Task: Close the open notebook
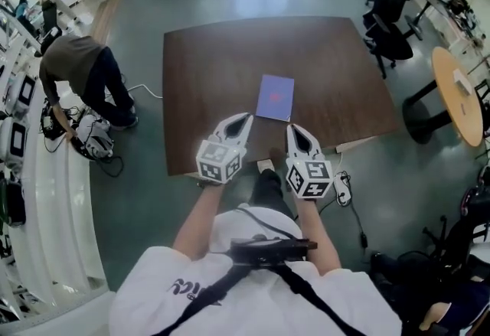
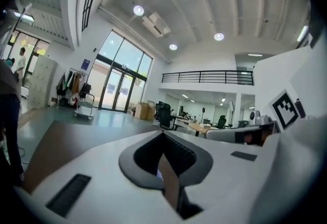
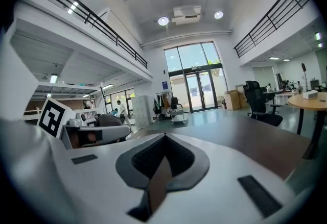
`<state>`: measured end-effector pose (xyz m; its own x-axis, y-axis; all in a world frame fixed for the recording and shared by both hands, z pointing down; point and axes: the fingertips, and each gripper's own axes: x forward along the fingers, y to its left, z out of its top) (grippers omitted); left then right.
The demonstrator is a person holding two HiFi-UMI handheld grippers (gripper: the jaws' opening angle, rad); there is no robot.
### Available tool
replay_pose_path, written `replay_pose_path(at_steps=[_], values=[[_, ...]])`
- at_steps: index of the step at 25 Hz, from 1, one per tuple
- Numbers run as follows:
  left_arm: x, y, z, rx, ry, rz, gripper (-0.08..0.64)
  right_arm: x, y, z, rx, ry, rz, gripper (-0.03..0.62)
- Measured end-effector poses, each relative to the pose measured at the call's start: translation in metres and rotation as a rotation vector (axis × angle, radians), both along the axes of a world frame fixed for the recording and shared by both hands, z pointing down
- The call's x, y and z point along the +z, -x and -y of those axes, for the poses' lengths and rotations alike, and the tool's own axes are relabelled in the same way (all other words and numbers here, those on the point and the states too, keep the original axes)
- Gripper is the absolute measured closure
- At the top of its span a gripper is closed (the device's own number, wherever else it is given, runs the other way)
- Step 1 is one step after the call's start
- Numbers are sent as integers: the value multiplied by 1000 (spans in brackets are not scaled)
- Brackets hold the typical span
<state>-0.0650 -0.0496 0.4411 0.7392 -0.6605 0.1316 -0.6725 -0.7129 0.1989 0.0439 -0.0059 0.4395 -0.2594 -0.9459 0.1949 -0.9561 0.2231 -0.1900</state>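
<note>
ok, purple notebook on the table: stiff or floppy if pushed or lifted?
The notebook looks thin, so probably light and a bit bendy if lifted by one edge. Flat on the smooth table, it would likely slide rather than tip.

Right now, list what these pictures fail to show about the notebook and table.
- Notebook: head view, too small to read its cover design.
- Table, near edge: head view, partly covered by the left gripper and right gripper.
- Table close to the jaws: both gripper views, blocked by each gripper's own white body.
</note>
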Motion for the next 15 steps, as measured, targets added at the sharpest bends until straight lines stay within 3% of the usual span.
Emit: replay_pose_path(at_steps=[3,7,15], values=[[-24,7,-18,-15,-72,-18,549,-24,25,-11,-57,-51,-45,588],[-30,5,-36,-12,-101,-19,549,-43,37,-18,-60,-104,-80,588],[-8,16,-46,-14,-26,-34,549,-26,37,-14,-4,-51,-69,588]])
